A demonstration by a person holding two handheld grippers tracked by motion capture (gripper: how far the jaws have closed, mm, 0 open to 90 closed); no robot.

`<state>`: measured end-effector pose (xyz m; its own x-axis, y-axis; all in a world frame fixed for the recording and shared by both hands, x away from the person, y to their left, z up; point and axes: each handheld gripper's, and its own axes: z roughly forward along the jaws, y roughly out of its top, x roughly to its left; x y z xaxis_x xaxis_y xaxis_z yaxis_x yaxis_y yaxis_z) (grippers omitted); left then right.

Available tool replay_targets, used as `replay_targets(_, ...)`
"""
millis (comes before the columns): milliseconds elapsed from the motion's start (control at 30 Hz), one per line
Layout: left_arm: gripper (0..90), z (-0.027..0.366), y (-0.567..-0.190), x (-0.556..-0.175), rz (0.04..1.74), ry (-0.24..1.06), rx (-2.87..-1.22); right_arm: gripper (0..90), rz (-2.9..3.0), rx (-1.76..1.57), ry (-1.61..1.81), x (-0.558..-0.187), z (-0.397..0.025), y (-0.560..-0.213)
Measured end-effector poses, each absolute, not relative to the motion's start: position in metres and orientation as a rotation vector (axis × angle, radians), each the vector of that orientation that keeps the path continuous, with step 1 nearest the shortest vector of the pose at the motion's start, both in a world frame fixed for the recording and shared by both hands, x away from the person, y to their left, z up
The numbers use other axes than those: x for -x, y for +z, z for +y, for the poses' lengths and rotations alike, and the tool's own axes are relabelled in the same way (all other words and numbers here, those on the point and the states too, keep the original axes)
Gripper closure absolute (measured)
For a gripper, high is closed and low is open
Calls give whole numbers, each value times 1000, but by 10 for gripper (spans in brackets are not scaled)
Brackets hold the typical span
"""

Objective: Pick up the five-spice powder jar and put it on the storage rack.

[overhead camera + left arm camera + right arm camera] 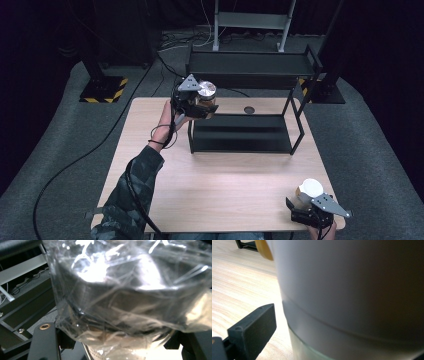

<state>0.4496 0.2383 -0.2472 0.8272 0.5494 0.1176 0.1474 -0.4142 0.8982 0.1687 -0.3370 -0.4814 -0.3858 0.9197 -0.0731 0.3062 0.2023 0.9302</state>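
Left claw (204,102) is raised above the far left part of the surface (215,200), at the left end of the black 2-tier rack (245,127). It is clamped on a jar (206,95) with a shiny silver lid. In the left gripper view the jar (130,297) sits close to the lens, wrapped in crinkled clear film (75,322); 1 black jaw rises at lower left, another dark part at lower right, both pressed to the wrap. A strip of pale label shows at the bottom edge of that view, but any print on it is too blurred to read.

Right claw (303,199) rests at the near right corner of the surface, at a white-lidded container (310,189). In the right gripper view the container (352,295) has a white upper wall, a seam line and a frosted lower band. 1 jaw stands clear of its left side with bright wood in the gap; the other jaw is out of frame, so I cannot tell whether this claw is apart or clamped. No brand or writing visible on this container.

Rack stands on the far half of the surface, lower shelf bare.
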Motion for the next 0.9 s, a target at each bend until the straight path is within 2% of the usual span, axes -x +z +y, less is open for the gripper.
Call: replay_targets(900, 304, 237, -216, -460, 504, 492, -1952, 0, 1819, -1147, 1184, -169, -337, -481)
